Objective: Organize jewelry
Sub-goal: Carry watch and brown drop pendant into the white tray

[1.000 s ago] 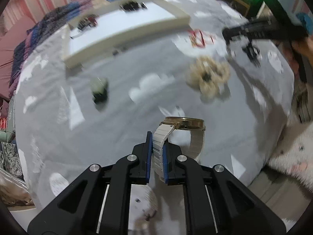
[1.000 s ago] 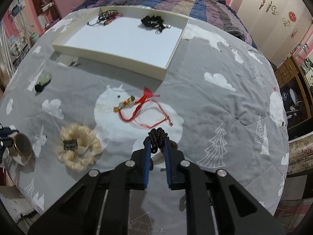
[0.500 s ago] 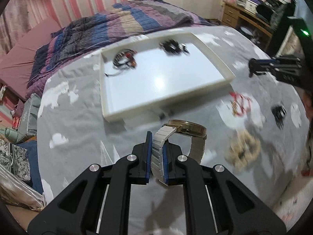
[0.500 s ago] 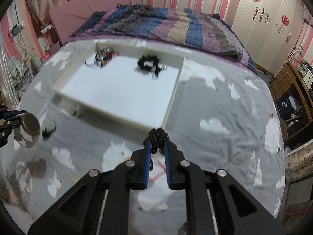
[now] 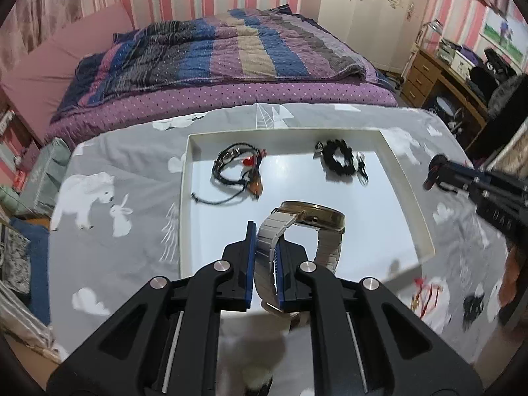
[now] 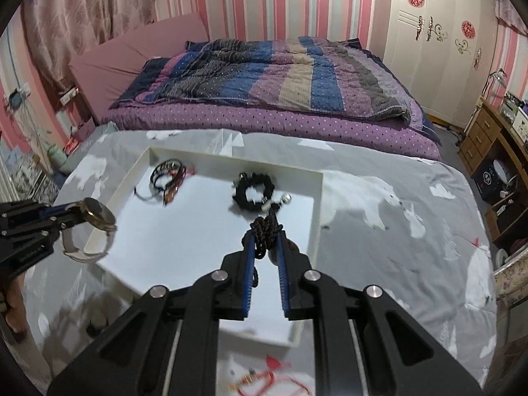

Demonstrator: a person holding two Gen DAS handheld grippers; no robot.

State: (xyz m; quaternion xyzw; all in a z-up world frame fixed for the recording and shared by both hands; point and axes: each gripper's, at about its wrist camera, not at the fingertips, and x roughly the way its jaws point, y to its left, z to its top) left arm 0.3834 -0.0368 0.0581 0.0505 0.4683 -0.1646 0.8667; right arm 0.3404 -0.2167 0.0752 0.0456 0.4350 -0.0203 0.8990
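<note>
Overhead, both wrist cameras looked down on a bed spread with a grey sheet (image 5: 109, 244) printed with white bears, rabbits and clouds; a striped purple and blue quilt (image 5: 231, 49) lay bunched at its far end. On the sheet sat a shallow white tray (image 5: 409, 191), open at the top. The left gripper (image 5: 265, 257) hung above the tray's near part, its jaws nearly shut on the pale link band of a wristwatch (image 5: 313, 219); the gold-rimmed watch face sat level just beyond the fingertips. The right gripper (image 6: 266, 250) hung above the tray's right half, its jaws also nearly closed, pinching a dark braided cord bracelet (image 6: 264, 231) that stuck up between the blue pads. Inside the tray, along its far wall, lay 2 pieces well apart: a tangle of black cord bracelets with red beads (image 5: 237, 171) on the left and a black ruffled bracelet (image 5: 340, 161) on the right. On the sheet near the tray's close right corner lay a red string bracelet (image 5: 425, 293), blurred, and beside it a small dark item (image 5: 473, 303) too blurred to identify.
</note>
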